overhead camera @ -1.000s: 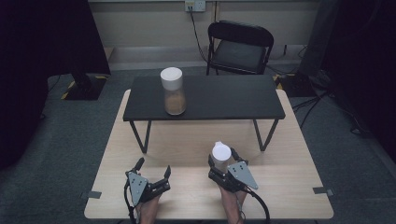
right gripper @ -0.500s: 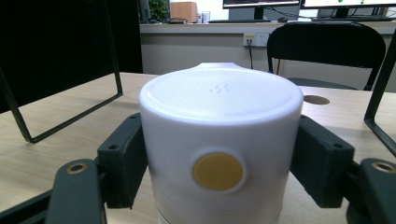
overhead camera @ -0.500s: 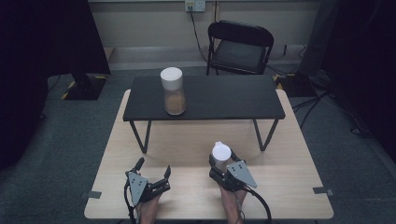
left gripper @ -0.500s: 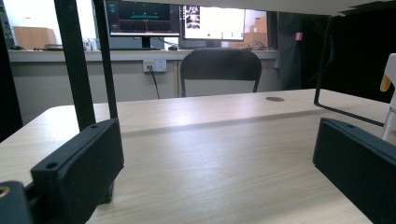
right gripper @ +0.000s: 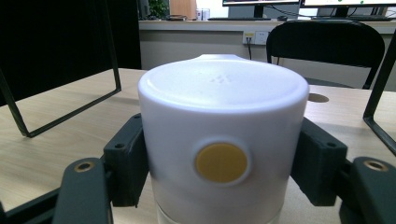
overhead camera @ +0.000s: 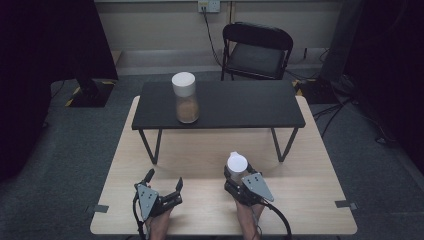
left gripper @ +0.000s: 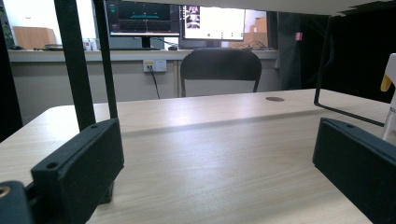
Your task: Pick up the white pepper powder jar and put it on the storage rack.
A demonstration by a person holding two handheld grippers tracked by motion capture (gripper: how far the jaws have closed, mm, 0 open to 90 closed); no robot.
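A light wooden table [overhead camera: 200, 155] stands on a grey floor, and a small black shelf [overhead camera: 235, 102] on thin legs sits on the far part of it. Behind it is a black chair [overhead camera: 256, 50] by the wall.

From the high view, a jar with a white lid [overhead camera: 184, 97] and brown stuff inside stands on the black shelf, toward its left end. Near the front of the table, the right gripper [overhead camera: 236, 172] has a white-topped container [overhead camera: 237, 163] between its jaws. The left gripper [overhead camera: 162, 186] rests on the table, well apart from it, with its jaws spread wide and nothing between them.

In the left gripper view, the two black jaws stand far apart over bare wood. The edge of the white container [left gripper: 390, 102] shows at the far right, with a bit of yellow on it.

In the right gripper view, the white container [right gripper: 223, 140] is very close. It has a round yellow button on its front. The jaws press against it on both sides, so it is held tight. It looks upright.
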